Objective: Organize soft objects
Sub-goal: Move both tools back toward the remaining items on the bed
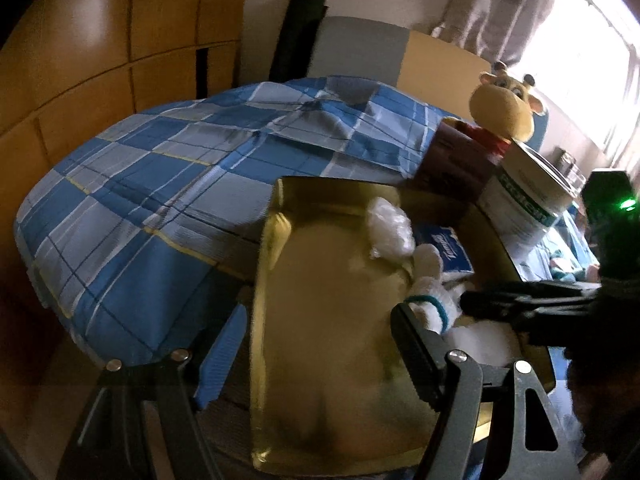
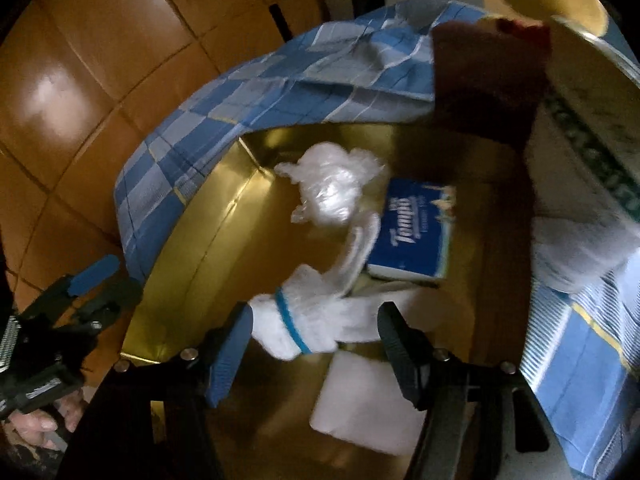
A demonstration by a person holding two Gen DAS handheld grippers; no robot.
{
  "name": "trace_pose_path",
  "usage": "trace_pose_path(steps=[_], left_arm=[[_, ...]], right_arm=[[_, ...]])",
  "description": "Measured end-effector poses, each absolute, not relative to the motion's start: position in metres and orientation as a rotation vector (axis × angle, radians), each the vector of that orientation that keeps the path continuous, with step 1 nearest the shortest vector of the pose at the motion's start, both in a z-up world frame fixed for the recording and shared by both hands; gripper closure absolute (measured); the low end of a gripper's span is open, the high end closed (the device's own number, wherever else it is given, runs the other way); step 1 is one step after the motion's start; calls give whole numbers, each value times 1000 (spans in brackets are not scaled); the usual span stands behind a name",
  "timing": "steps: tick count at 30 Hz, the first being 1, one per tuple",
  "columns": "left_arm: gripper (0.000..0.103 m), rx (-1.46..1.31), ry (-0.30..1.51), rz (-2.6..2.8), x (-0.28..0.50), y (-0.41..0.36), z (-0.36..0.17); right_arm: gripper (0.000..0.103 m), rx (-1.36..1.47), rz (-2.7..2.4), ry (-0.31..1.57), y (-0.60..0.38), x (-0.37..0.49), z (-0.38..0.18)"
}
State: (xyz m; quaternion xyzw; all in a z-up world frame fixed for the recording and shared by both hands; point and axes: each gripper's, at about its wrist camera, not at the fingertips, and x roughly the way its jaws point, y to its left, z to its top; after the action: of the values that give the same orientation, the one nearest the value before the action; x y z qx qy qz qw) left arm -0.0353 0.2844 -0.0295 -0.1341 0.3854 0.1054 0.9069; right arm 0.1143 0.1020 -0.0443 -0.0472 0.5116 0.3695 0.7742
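Note:
A white plush toy (image 2: 296, 320) with a blue collar lies between the fingers of my right gripper (image 2: 314, 314) over the gold-lined box (image 2: 192, 264); the pads stand apart and do not squeeze it. In the box lie a crumpled clear plastic bag (image 2: 332, 192), a blue tissue pack (image 2: 412, 236) and a flat white pack (image 2: 360, 404). My left gripper (image 1: 320, 320) is open at the box's near left wall (image 1: 260, 280), blue pad outside, black finger inside. The toy (image 1: 428, 304) shows there beside the right gripper (image 1: 500, 308).
The box rests on a bed with a blue checked cover (image 1: 160, 184). Behind it stand a brown box (image 1: 452, 160) holding a yellow giraffe plush (image 1: 506, 108) and a white can (image 1: 528, 208). A wooden wardrobe (image 1: 100, 60) fills the left; a person's hand (image 2: 40, 424) grips the left tool.

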Motion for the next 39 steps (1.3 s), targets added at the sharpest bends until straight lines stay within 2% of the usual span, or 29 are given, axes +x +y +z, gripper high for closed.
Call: trace_pose_path(steps=[10,22,30,34,39], left_arm=[[28,-214,819,134,-28,250,-30],[28,-100,817,-38,-10,187,-15],[26,-22,831,-172,4,127,-7],[24,4,846,-247,8,95,-9],[24,38,861,-335,12,55,-11]], right_arm=[[37,-23,697,1051,24,106,-27],[37,133,374,1011,-133,110,-20],[37,507,-37,834,-286,97,-28],[37,721,-205,836,-334,89,-44],[37,843,-272,818,-357,78,-51]])
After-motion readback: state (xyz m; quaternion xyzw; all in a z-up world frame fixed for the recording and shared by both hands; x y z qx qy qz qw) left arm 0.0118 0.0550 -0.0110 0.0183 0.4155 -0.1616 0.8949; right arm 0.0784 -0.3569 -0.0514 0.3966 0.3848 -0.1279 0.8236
